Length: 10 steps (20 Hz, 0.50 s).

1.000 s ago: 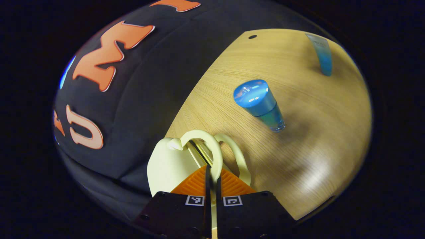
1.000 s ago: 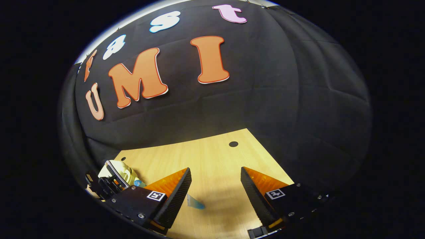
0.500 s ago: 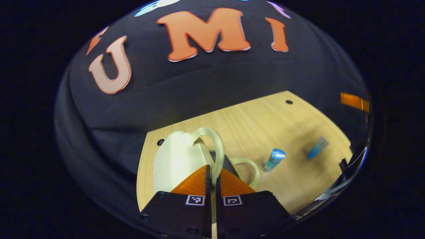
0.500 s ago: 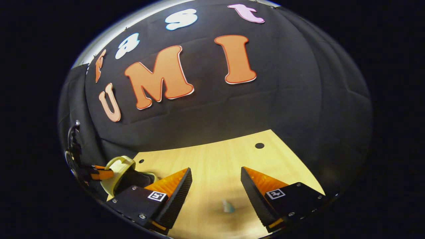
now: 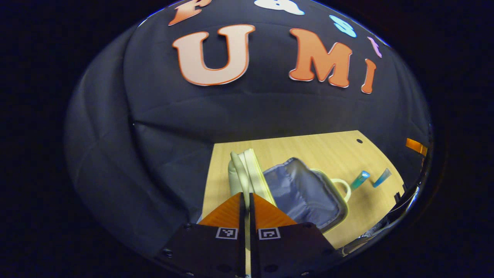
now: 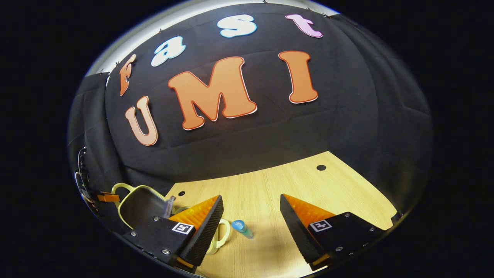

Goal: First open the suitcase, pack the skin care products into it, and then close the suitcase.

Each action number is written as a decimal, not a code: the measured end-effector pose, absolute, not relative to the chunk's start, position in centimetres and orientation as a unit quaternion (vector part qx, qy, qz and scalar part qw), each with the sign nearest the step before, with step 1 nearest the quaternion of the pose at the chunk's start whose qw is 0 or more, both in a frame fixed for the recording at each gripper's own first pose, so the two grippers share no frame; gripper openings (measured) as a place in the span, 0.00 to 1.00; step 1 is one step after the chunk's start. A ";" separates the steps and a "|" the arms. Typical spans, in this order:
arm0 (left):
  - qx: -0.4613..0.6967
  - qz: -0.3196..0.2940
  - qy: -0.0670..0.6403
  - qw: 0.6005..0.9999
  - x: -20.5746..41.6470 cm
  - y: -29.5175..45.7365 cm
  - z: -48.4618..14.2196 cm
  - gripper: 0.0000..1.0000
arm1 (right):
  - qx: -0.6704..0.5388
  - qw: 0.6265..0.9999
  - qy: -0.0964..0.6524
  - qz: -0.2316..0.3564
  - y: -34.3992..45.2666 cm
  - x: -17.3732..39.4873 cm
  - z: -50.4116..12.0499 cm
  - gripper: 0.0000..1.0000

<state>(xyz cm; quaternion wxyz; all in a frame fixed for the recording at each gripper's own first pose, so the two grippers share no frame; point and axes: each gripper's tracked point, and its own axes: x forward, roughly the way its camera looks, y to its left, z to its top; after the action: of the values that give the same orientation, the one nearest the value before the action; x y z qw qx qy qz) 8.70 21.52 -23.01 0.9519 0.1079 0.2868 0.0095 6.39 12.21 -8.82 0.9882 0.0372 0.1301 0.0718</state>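
A cream suitcase (image 5: 241,173) lies on the wooden table (image 5: 308,146) with its lid raised on edge and its grey lining (image 5: 301,193) exposed. My left gripper (image 5: 245,200) is shut on the lid's handle, holding the lid up. A blue-capped bottle (image 5: 359,179) and a blue tube (image 5: 382,177) lie just beyond the suitcase's lower handle (image 5: 341,187). In the right gripper view, the right gripper (image 6: 251,199) stands open above the table (image 6: 270,185), with the bottle (image 6: 242,227) lying between and below its fingers. The suitcase (image 6: 139,204) and left gripper (image 6: 106,197) sit at the far left.
The black cloth wall rises right behind the table's far edge. Small round holes (image 6: 321,167) mark the tabletop near its back corners. A bit of the right gripper (image 5: 416,146) shows at the right edge of the left gripper view.
My left gripper has pulled the lid's handle up and back, swinging the suitcase open and exposing the lining. The right gripper stayed open and shifted so the bottle now lies between its fingers.
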 end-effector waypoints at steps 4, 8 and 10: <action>0.070 0.043 0.323 0.943 8.3 29.1 -27.1 0.05 | 0.023 0.987 0.142 0.068 15.4 5.5 -9.5 0.93; 0.036 0.073 0.371 0.925 7.9 35.1 -34.6 0.05 | 0.016 0.986 0.149 0.075 17.5 5.2 -9.8 0.93; 0.010 0.089 0.394 0.915 7.4 36.7 -37.9 0.06 | 0.008 0.986 0.153 0.069 17.4 5.2 -10.1 0.94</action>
<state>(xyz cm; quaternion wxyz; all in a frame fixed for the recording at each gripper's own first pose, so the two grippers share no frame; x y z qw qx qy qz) 7.35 36.73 -37.90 0.9147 0.0105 0.3942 0.0890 5.25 17.41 -10.06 0.9858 0.0078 0.1528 0.0691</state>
